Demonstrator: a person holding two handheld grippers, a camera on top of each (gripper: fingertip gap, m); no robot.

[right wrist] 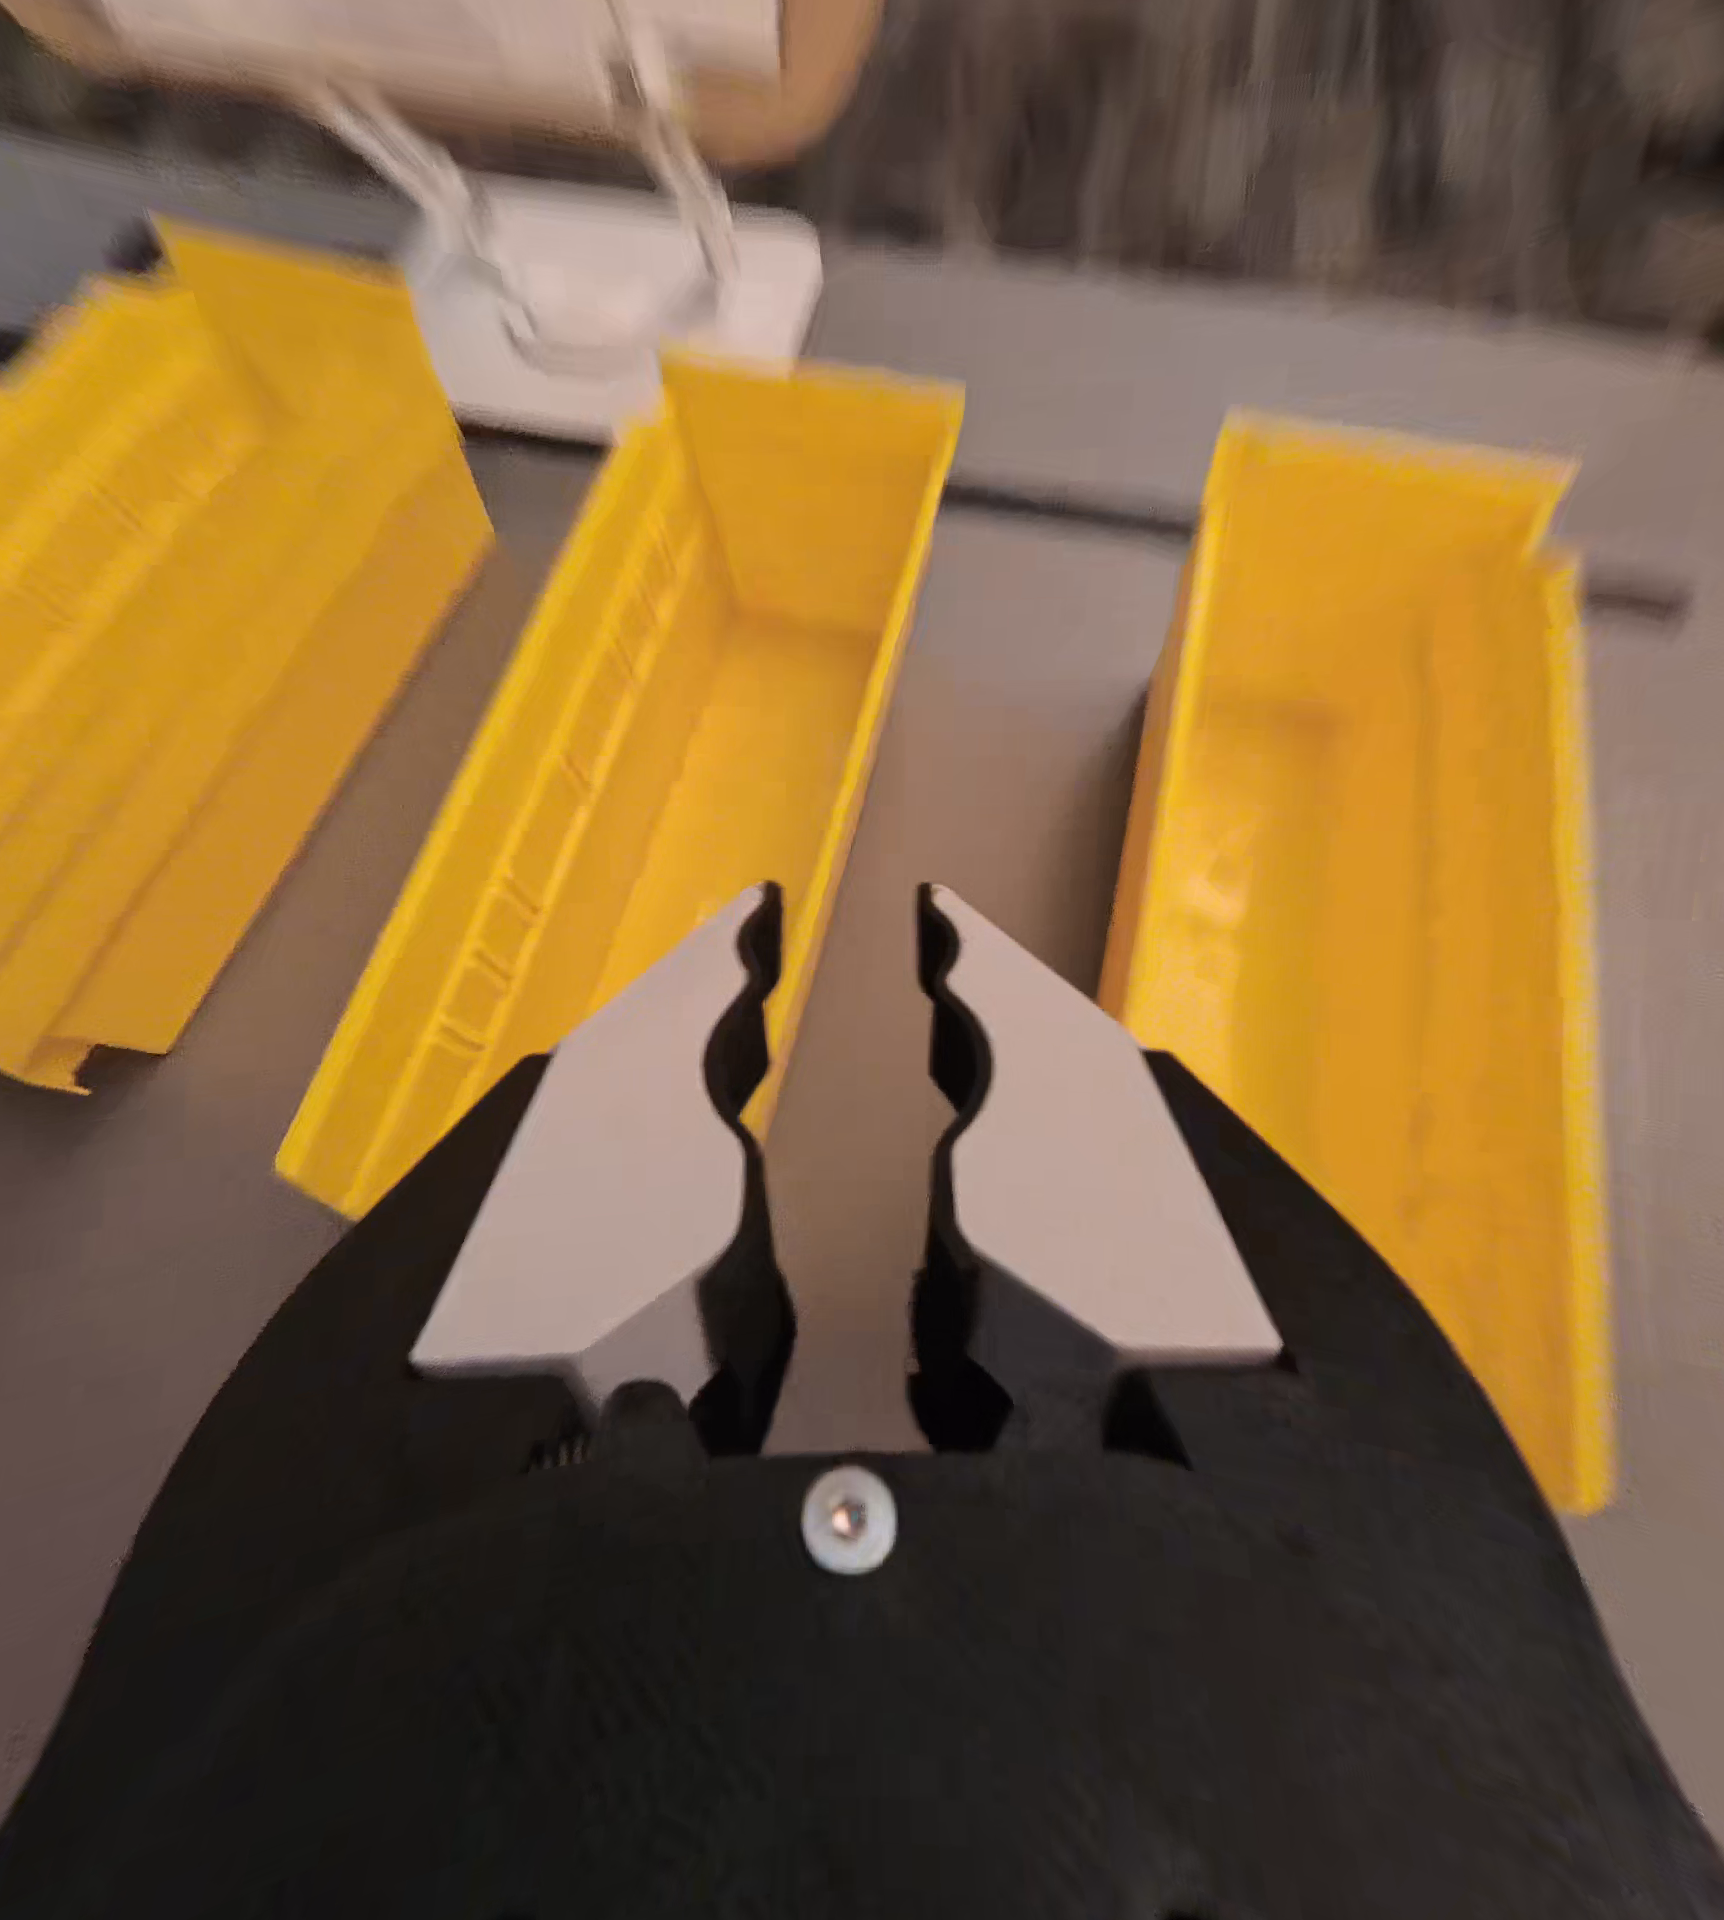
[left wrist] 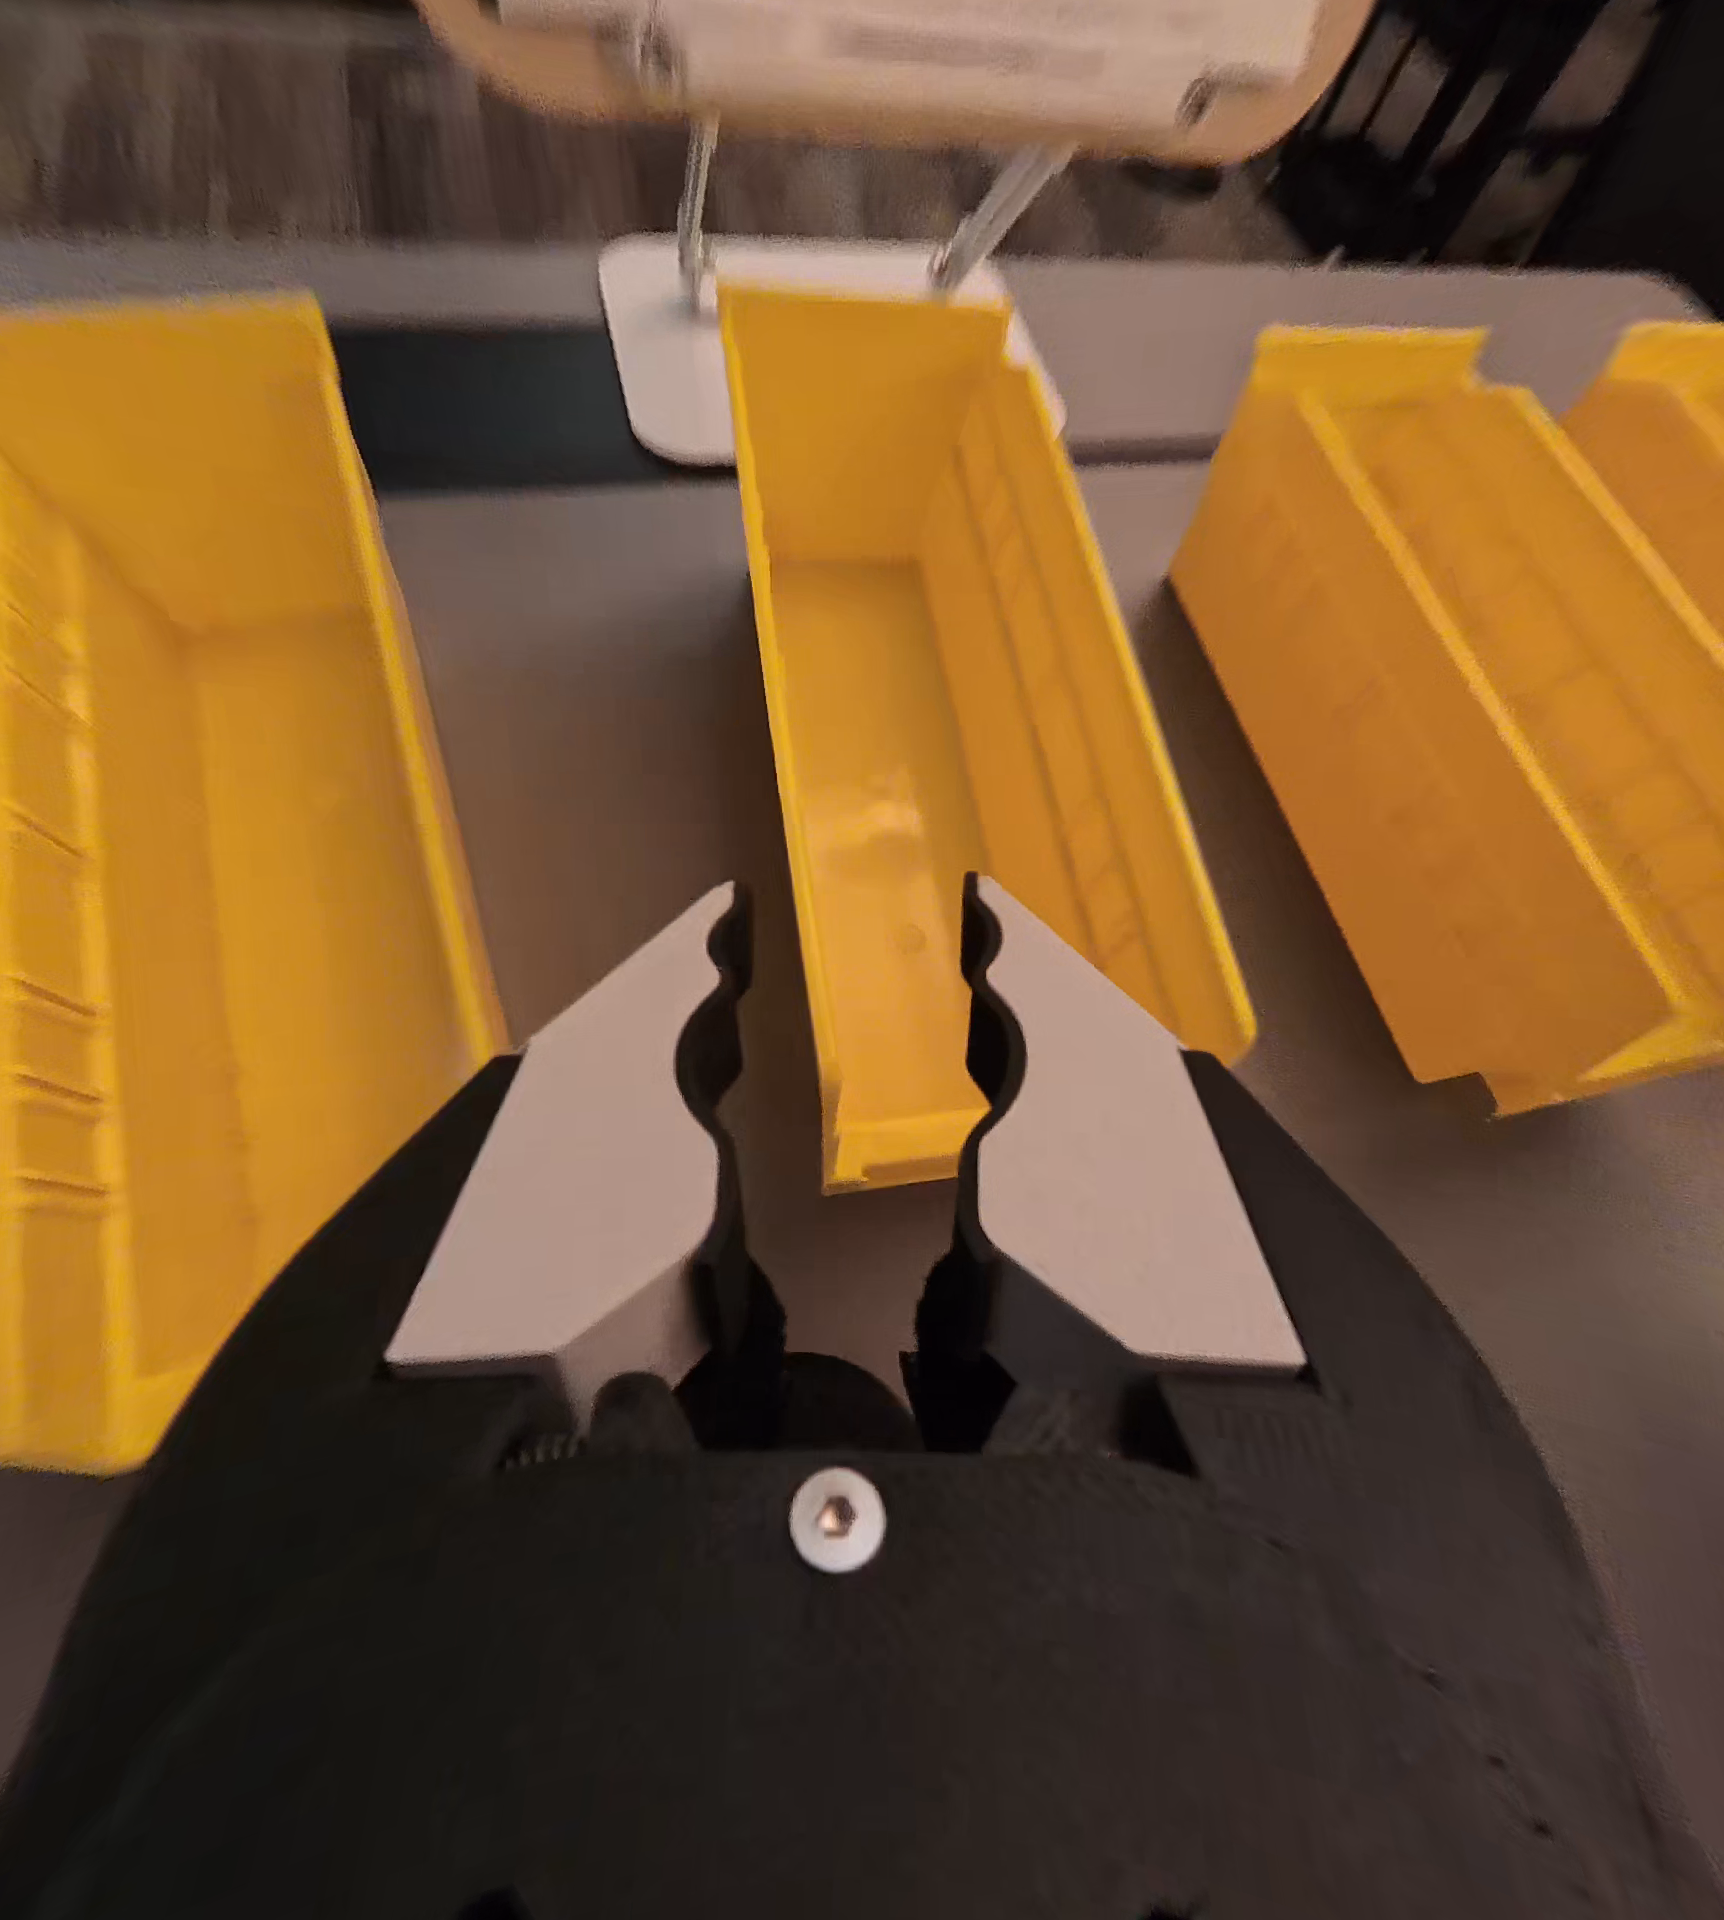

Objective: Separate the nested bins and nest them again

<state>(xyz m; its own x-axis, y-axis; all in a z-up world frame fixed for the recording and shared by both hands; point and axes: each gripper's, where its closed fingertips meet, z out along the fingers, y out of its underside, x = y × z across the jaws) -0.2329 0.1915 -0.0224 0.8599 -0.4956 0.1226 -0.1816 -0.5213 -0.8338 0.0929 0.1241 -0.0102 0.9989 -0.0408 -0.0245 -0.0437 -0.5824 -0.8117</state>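
Both your claws, left (left wrist: 850,894) and right (right wrist: 845,899), hung open and empty above the counter (left wrist: 577,665). Beyond them lay yellow bins, apart: narrow one (left wrist: 899,727) nearest. They looked light, stiff, slick; pinch a thin side wall. You had four bins in the left view.

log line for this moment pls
phase: bins apart on table | left gripper: open, nothing held, over narrow yellow bin | right gripper: open, nothing held, over gap between two bins
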